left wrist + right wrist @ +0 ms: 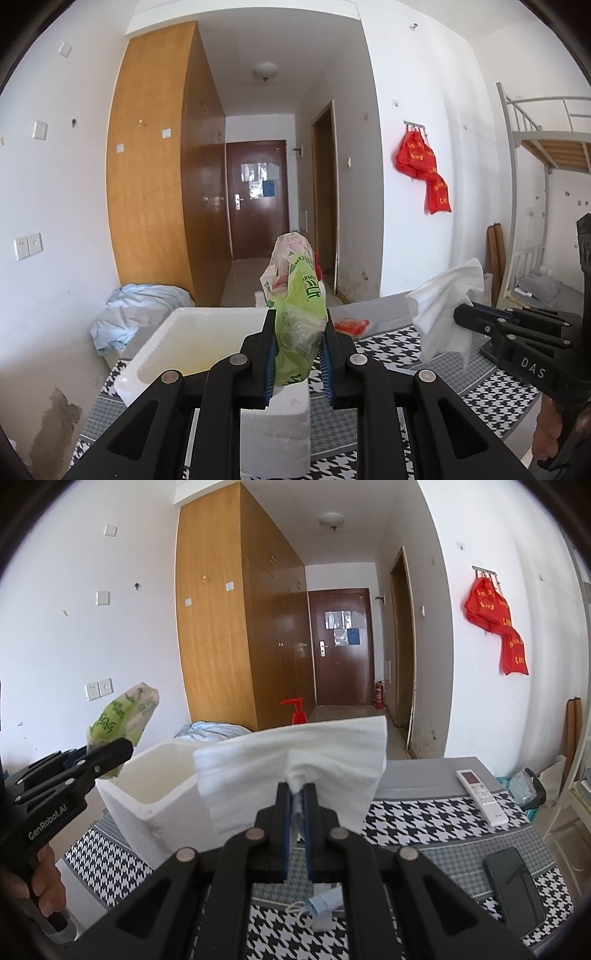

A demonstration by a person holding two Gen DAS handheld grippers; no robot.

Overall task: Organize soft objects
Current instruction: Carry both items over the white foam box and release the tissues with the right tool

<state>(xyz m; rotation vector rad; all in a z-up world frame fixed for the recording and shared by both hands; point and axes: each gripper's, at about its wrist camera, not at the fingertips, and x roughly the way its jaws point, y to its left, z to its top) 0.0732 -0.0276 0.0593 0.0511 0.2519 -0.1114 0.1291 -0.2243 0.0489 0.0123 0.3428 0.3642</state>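
Left tool [297, 354]: pinching green bag [299, 332], hanging above foam box [155, 354].
Right tool [298, 808]: pinching white cloth [295, 760].
Progress: neither boxed yet; mask [321, 904] lying on worktop [424, 827].

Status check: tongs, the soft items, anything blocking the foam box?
Left tongs shut on green bag. Right tongs shut on white cloth. Foam box open, unobstructed.

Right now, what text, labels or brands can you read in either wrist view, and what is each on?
"DAS": on the right gripper, side of its body.
"GenRobot.AI": on the left gripper, side of its body.
Green plastic bag: printed characters, not legible.
Red bags on the wall hooks: yellow print, too blurred.
Papers on the far door: too small.
Remote control: button markings too small.
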